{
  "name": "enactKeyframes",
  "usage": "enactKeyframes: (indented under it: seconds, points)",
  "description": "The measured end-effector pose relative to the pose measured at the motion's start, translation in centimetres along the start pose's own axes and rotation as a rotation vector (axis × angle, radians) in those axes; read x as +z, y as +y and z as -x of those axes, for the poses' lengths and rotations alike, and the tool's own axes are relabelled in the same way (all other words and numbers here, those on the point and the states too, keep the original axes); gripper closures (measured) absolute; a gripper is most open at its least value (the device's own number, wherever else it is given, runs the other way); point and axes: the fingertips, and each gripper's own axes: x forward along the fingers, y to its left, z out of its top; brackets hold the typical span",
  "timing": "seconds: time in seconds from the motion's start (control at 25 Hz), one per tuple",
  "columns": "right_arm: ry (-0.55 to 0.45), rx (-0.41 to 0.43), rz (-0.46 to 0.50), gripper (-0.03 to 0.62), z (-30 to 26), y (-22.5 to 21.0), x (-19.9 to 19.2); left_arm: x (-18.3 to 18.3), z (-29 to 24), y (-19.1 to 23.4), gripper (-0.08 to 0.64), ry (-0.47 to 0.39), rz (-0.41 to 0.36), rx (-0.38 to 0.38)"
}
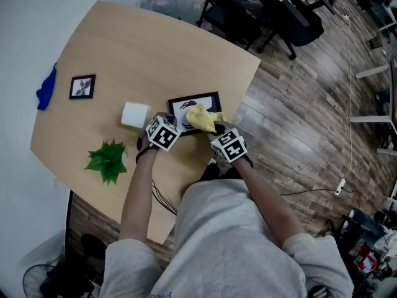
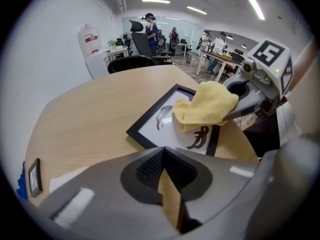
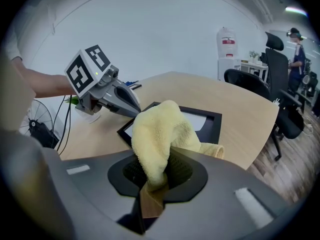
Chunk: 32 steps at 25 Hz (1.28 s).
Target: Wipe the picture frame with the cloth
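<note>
A black picture frame (image 1: 195,104) is lying flat on the wooden table (image 1: 142,48), with a yellow cloth (image 1: 201,118) sitting bunched on it at the tip of the right gripper (image 1: 216,129). The left gripper (image 1: 172,121) is resting at the frame's seven o'clock corner. A white box (image 1: 135,114) is sitting at nine o'clock from the frame, a green plant (image 1: 108,160) at eight and a small frame (image 1: 82,86) at ten.

Head overhead; gripper views sharing picture frame (image 2: 161,126)
</note>
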Motion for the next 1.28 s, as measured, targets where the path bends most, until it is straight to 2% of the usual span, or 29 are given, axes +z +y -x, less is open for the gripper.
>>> enactKeyframes:
  seconds: [0.4, 0.68, 1.28]
  points:
    - [0.059, -0.020, -0.022, 0.541, -1.3, -0.7, 0.6, -0.2, -0.1, 0.0, 0.508, 0.006, -0.011, 0.011]
    - [0.110, -0.035, 0.058, 0.541, -1.9, -1.1, 1.4, 0.0, 0.1, -0.1, 0.508, -0.010, -0.006, 0.003]
    - [0.097, -0.074, 0.050, 0.541, -4.1, -3.9, 4.7, 0.3, 0.0, 0.1, 0.508, -0.017, 0.022, -0.020]
